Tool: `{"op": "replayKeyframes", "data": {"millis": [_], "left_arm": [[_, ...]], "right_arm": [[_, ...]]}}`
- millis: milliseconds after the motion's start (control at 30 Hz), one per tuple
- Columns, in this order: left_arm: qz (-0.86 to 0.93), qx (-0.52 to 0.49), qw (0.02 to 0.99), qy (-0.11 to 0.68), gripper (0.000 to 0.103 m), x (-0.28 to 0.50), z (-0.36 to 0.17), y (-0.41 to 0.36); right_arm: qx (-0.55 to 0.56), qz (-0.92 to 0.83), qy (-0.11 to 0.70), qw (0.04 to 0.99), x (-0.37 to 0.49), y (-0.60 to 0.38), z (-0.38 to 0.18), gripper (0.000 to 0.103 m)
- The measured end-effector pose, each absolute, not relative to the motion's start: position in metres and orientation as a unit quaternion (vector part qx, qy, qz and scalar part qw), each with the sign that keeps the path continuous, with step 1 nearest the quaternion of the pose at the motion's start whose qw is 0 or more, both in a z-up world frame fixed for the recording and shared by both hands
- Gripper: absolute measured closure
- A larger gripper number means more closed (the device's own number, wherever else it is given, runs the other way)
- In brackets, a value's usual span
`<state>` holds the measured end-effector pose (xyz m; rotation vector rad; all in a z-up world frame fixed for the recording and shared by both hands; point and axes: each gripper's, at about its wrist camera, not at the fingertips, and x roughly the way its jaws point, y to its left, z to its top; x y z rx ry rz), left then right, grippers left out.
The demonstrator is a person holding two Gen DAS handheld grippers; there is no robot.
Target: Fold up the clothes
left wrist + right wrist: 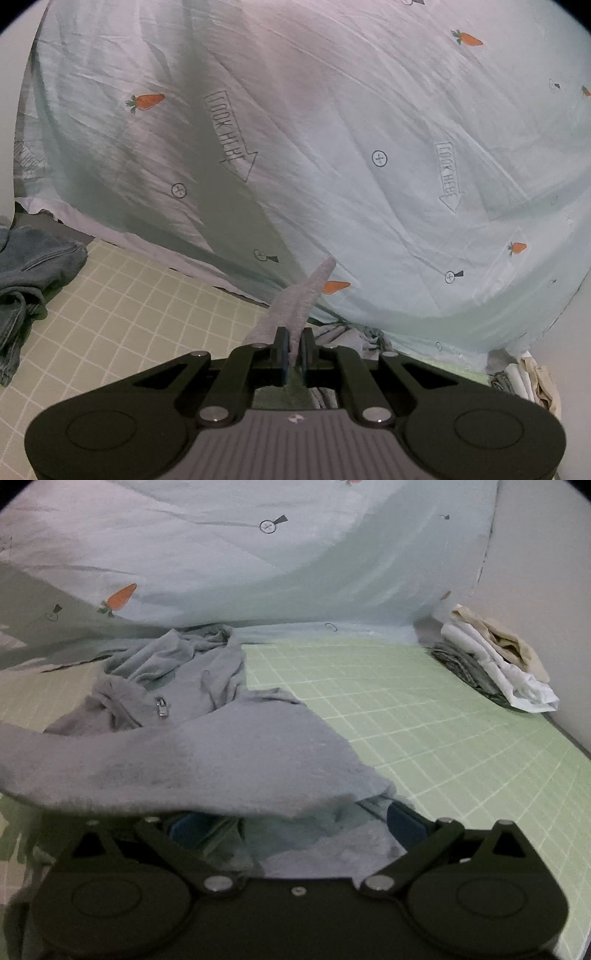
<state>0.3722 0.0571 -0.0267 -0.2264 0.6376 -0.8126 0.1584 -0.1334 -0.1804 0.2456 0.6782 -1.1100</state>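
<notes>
Left gripper [294, 352] pinches a raised strip of the grey hoodie [291, 306], likely to stretch it for folding. Right gripper [295, 825] is spread wide, hoodie cloth draped over it; the rest lies crumpled toward the green mat's [424, 720] far edge.

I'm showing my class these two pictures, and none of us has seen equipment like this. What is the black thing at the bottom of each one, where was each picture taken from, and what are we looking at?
The black shapes are hand-held two-finger grippers, one in each of a person's hands; no robot arm is involved. Each picture comes from a wide-angle camera on a gripper, looking along its fingers.

In the left view, the left gripper is shut on a strip of a grey garment.

In the right view, the right gripper is open, with the same grey zip-up top draped across it.

Everything lies on a green checked mat. Behind is a carrot-print sheet; folded clothes sit by the wall, and jeans lie to the left.
</notes>
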Motion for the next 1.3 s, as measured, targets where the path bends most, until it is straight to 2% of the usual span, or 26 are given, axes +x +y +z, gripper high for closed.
{"op": "replayKeyframes", "data": {"millis": [467,733,833,867,900,967,1033,1100,1200,1300], "left_arm": [[-0.385,-0.094,0.864,0.311,0.096,0.345,-0.03,0.052],[-0.389,-0.097,0.859,0.317,0.096,0.332,-0.031,0.051],[-0.39,-0.095,0.86,0.316,0.096,0.325,-0.031,0.053],[-0.389,-0.094,0.859,0.318,0.096,0.322,-0.031,0.054],[-0.388,-0.092,0.859,0.32,0.095,0.319,-0.032,0.054],[-0.388,-0.087,0.858,0.326,0.094,0.314,-0.033,0.055],[-0.382,-0.083,0.858,0.333,0.086,0.307,-0.034,0.055],[-0.378,-0.079,0.858,0.338,0.072,0.301,-0.033,0.056],[-0.368,-0.064,0.859,0.35,0.06,0.295,-0.036,0.053],[-0.346,-0.046,0.863,0.366,0.057,0.29,-0.047,0.047]], "right_arm": [[0.11,-0.433,0.336,0.829,0.156,-0.108,-0.173,0.0],[0.036,-0.298,0.304,0.904,0.183,-0.057,-0.155,0.002],[0.018,-0.253,0.304,0.918,0.2,-0.05,-0.157,0.02],[0.021,-0.241,0.304,0.922,0.205,-0.051,-0.156,0.036],[0.026,-0.248,0.298,0.922,0.202,-0.064,-0.152,0.065],[0.039,-0.283,0.279,0.917,0.186,-0.099,-0.139,0.098],[0.052,-0.317,0.26,0.91,0.169,-0.135,-0.126,0.098],[0.065,-0.351,0.24,0.903,0.153,-0.171,-0.113,0.099],[0.085,-0.401,0.21,0.888,0.128,-0.225,-0.094,0.099],[0.104,-0.525,0.192,0.822,0.072,-0.291,-0.082,0.098]]}}
